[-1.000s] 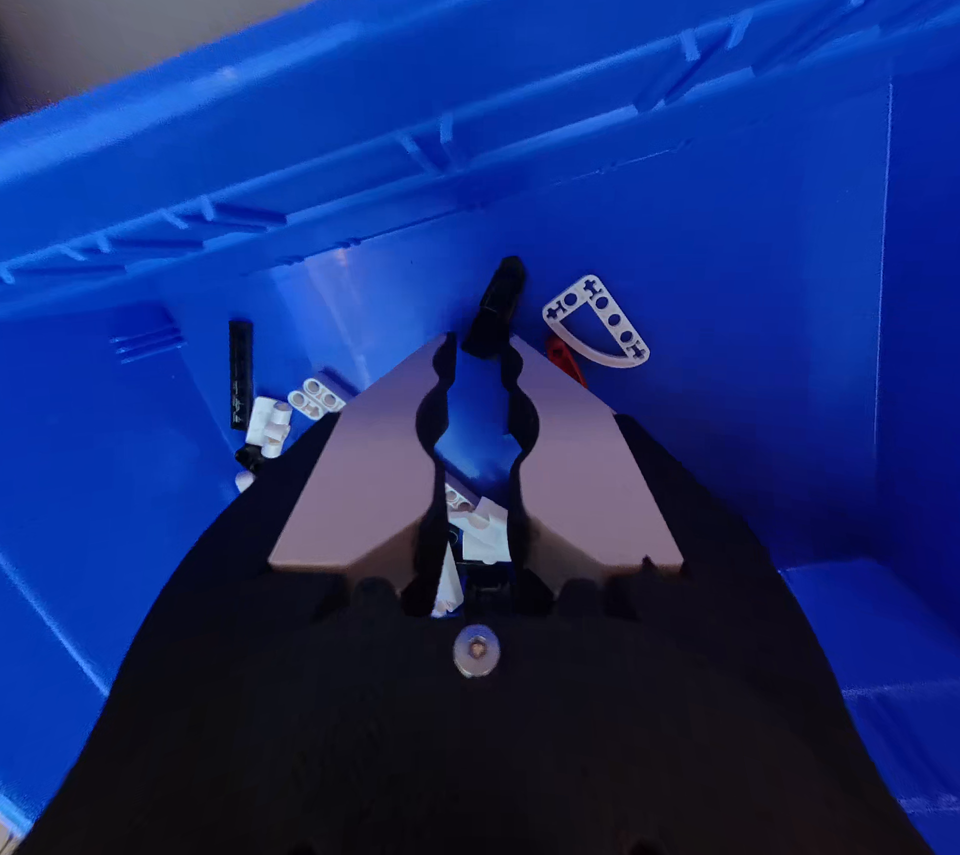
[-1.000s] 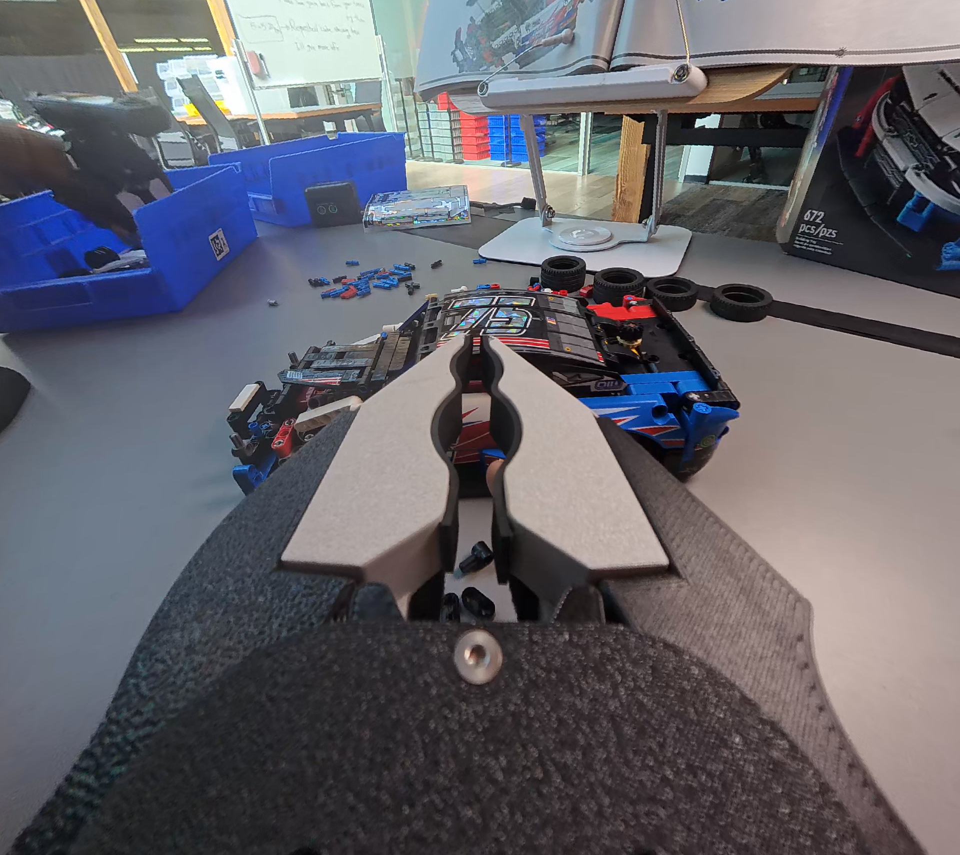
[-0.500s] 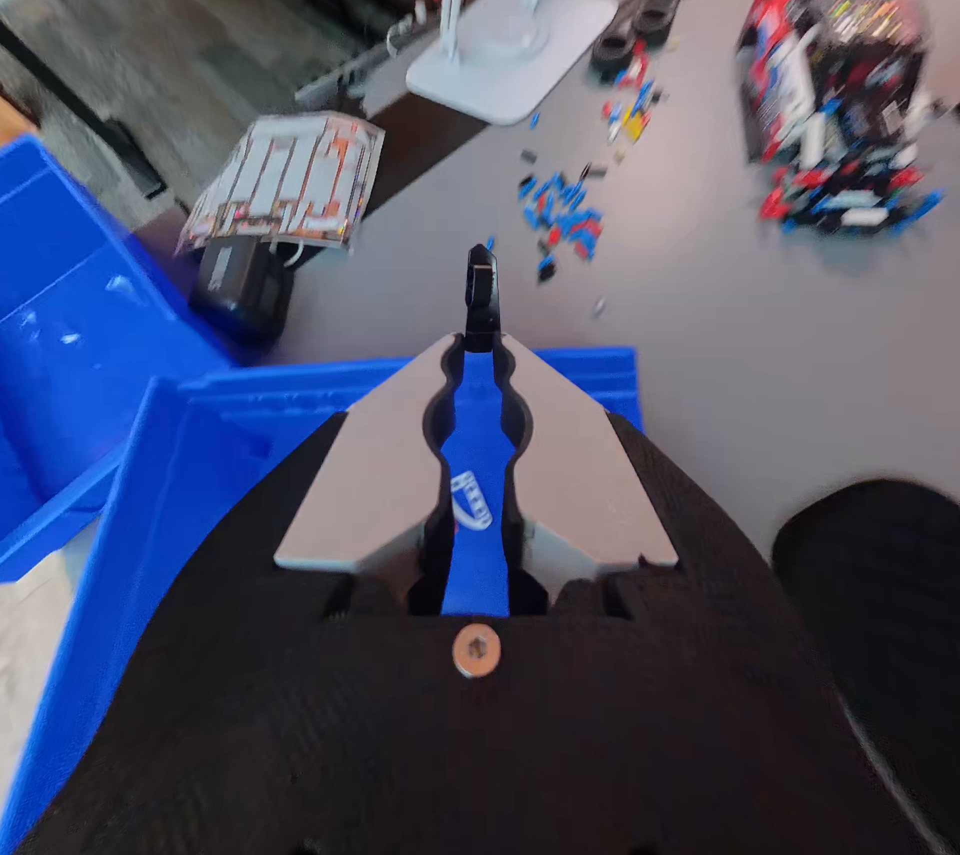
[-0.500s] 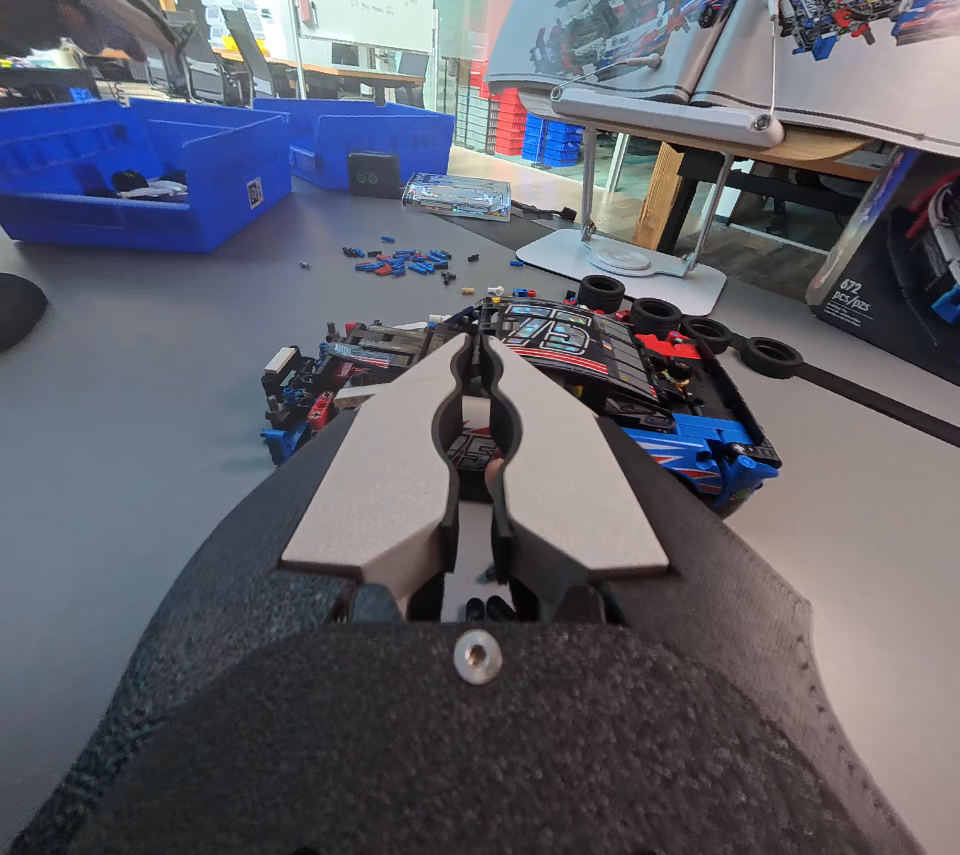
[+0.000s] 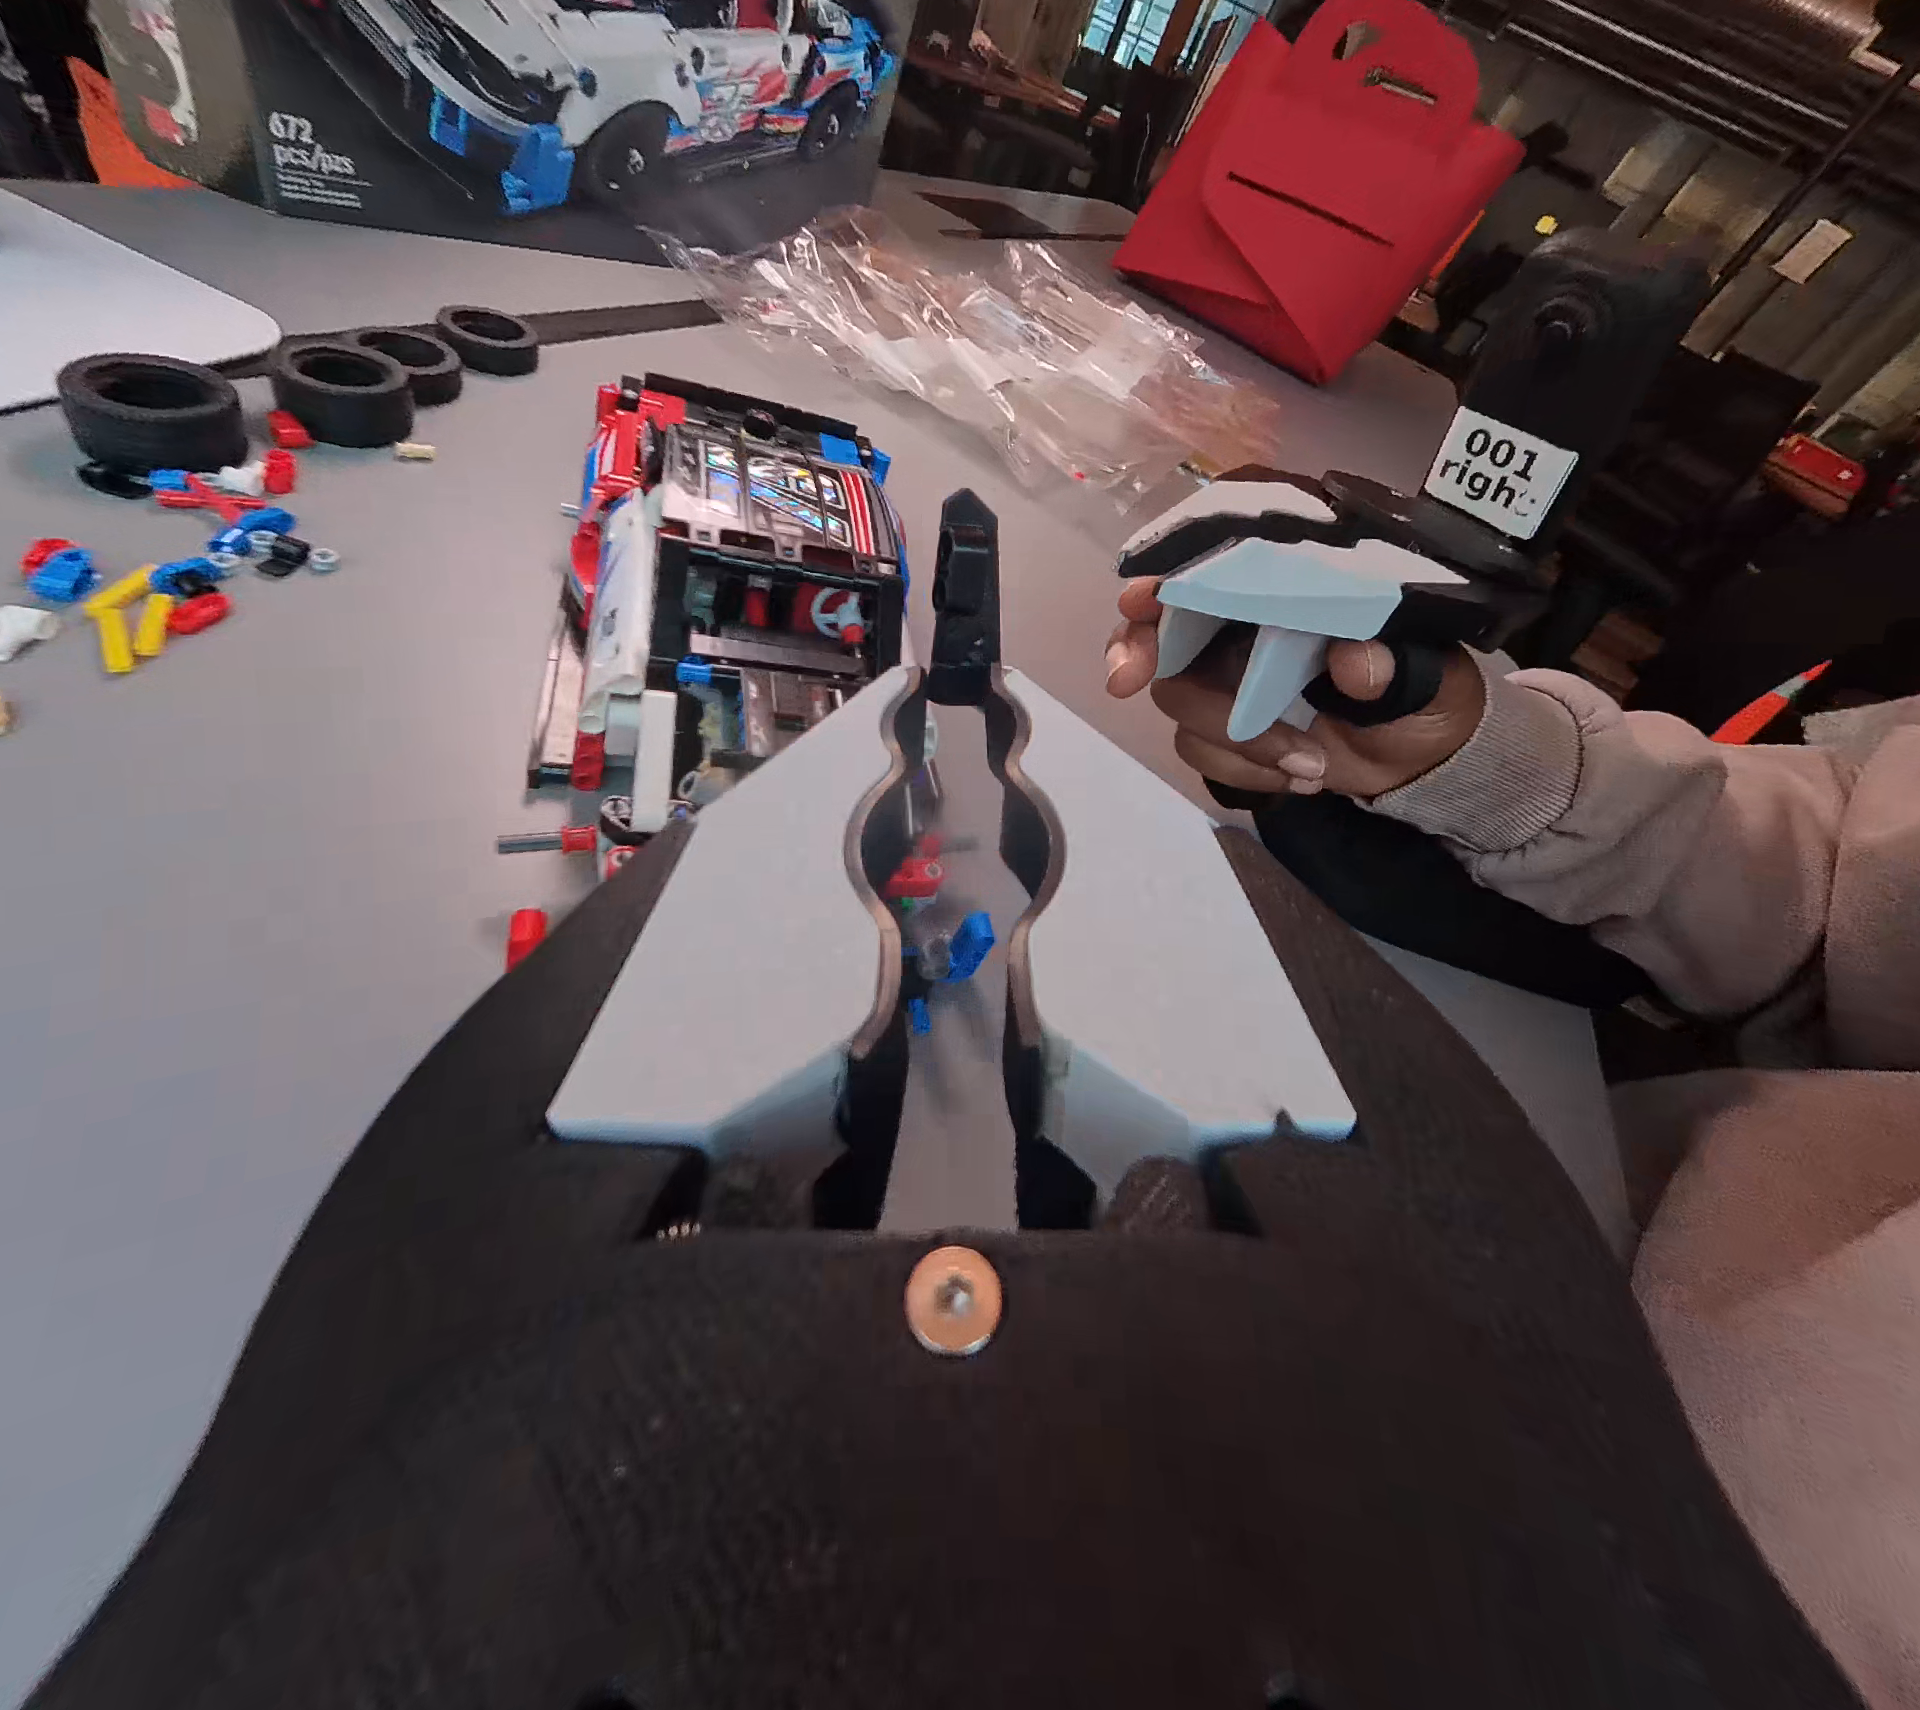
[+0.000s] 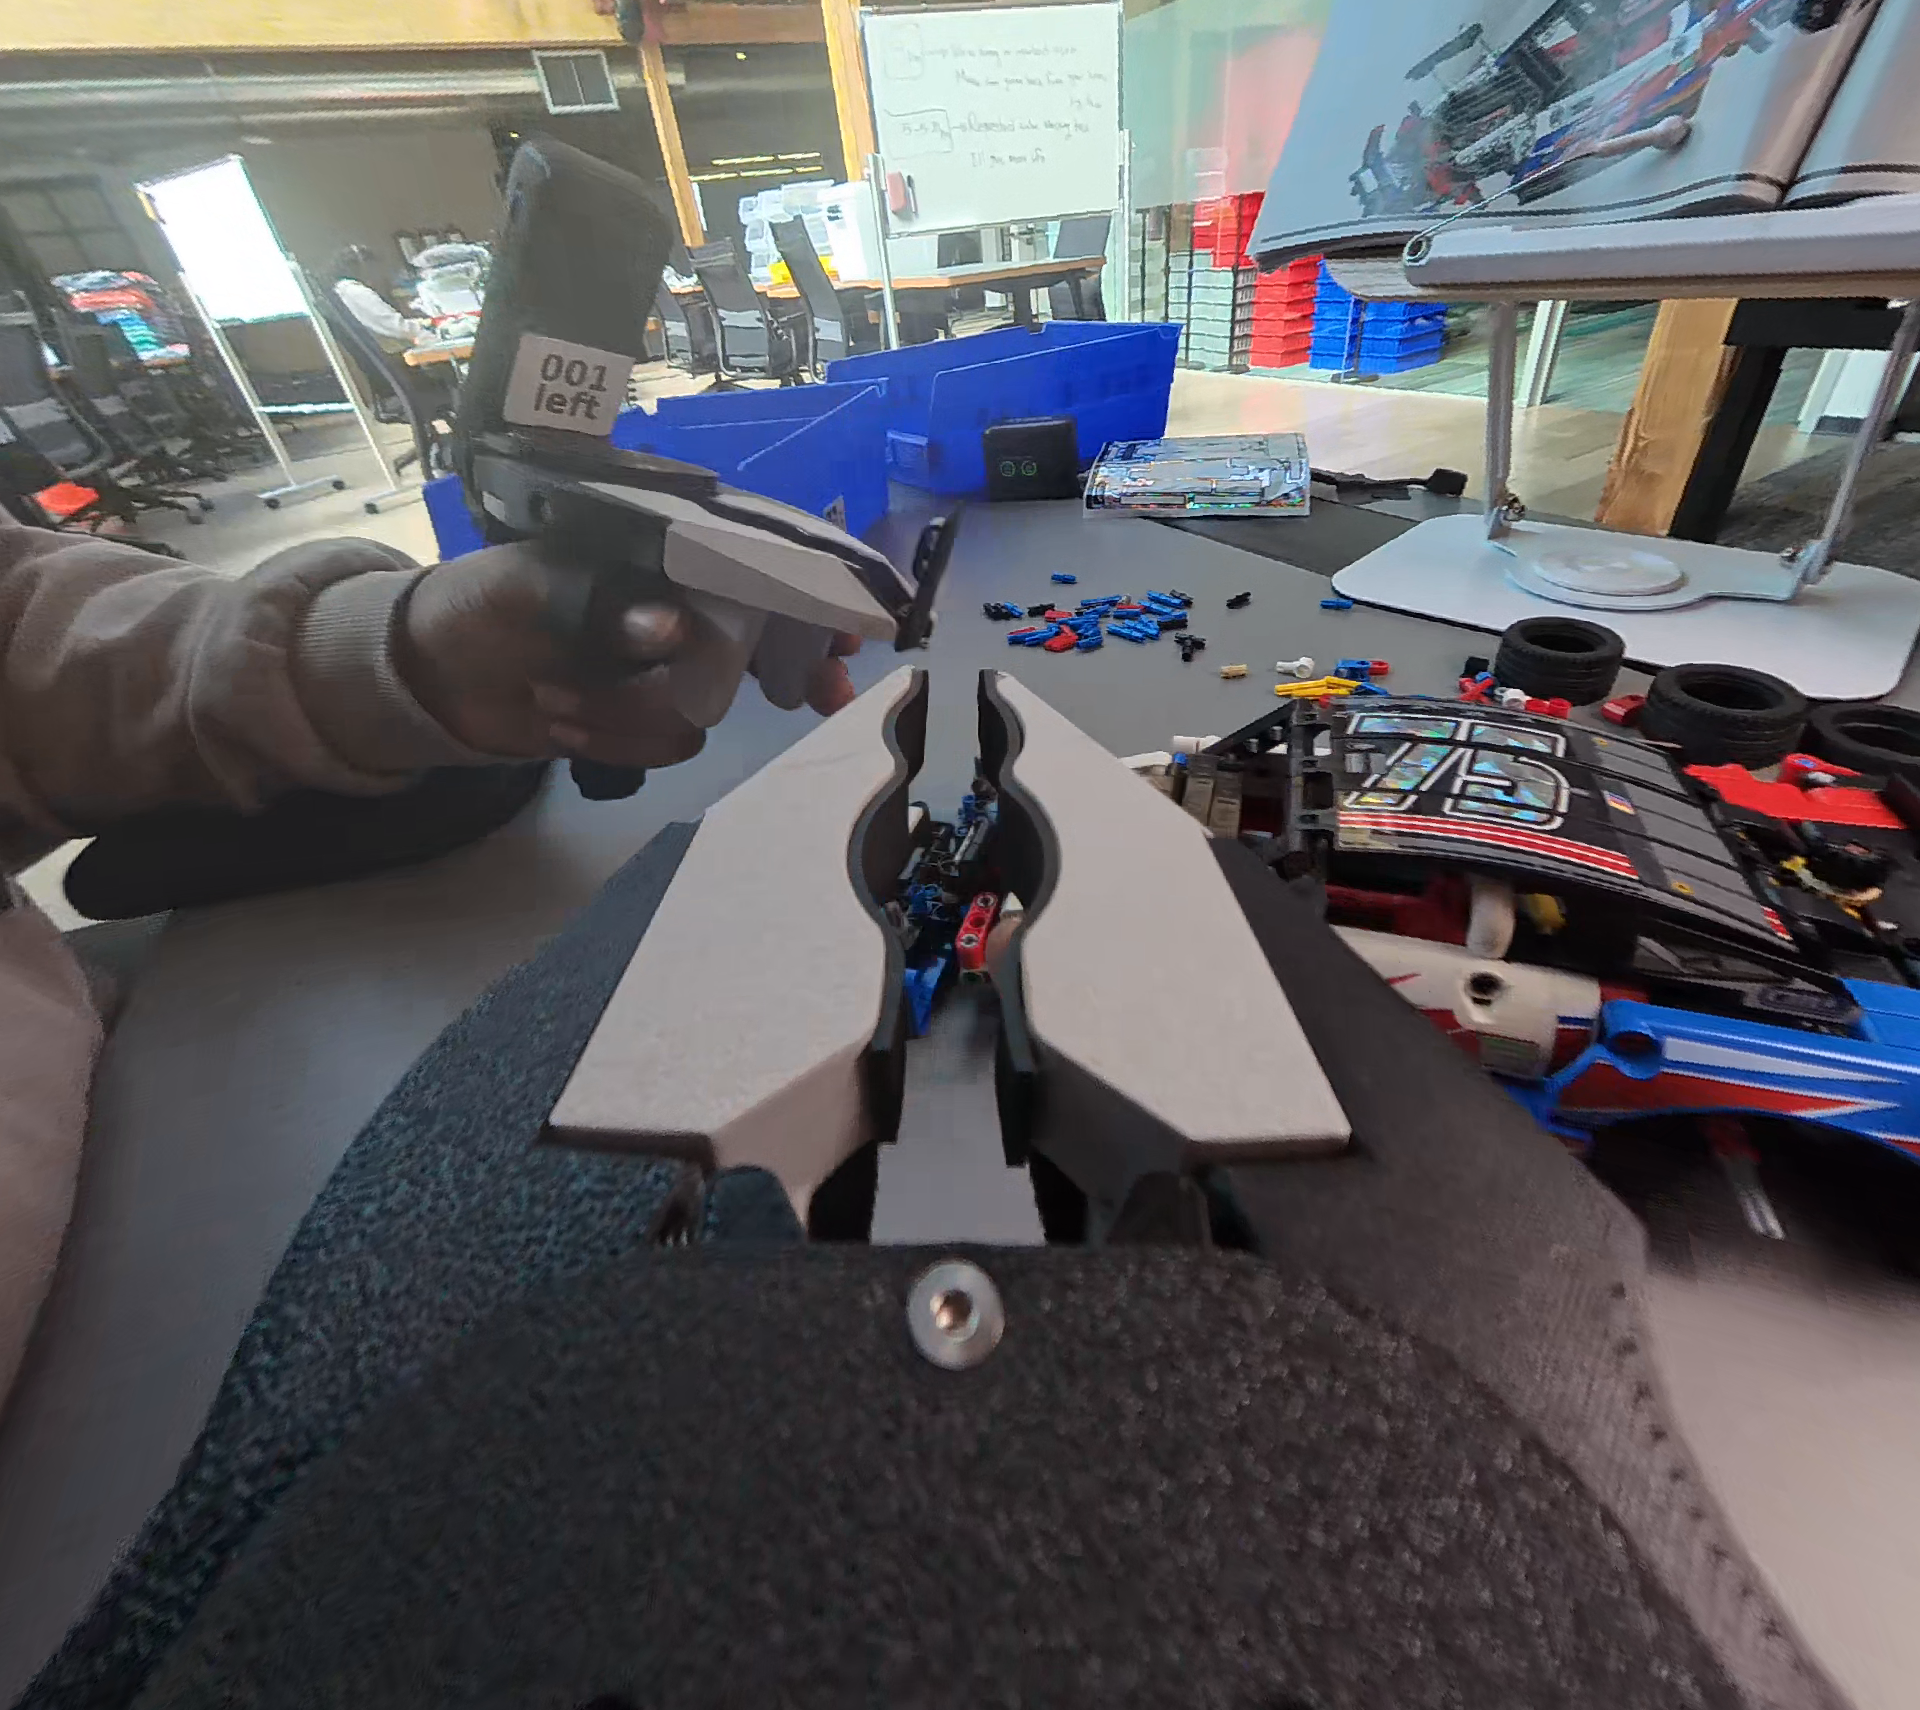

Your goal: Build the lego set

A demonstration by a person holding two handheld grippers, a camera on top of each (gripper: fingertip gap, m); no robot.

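Observation:
My left gripper [image 5: 961, 686] is shut on a slim black lego piece [image 5: 964, 595] that sticks out past its tips. It holds the piece above the table, just right of the partly built race car [image 5: 727, 600]. The right wrist view shows the left gripper [image 6: 902, 613] in a hand, with the black piece [image 6: 935, 559] at its tip. My right gripper [image 6: 951, 686] is empty, its jaws nearly together with a thin slit. It hovers over the car's [image 6: 1507, 829] left end. In the left wrist view the right gripper [image 5: 1143, 564] is to the right of the piece.
Black tyres [image 5: 151, 413] and loose small pieces [image 5: 156, 580] lie left of the car. The set box [image 5: 520, 29], plastic bags [image 5: 987, 351] and a red bag [image 5: 1320, 185] stand behind. Blue bins [image 6: 997, 413] and the instruction booklet on its stand [image 6: 1610, 50] are beyond. Left tips to right tips: about 6 cm.
My left gripper lifted the black piece out of the blue bin and swung it across to the car. My right gripper shifted toward the car's left end and stayed empty.

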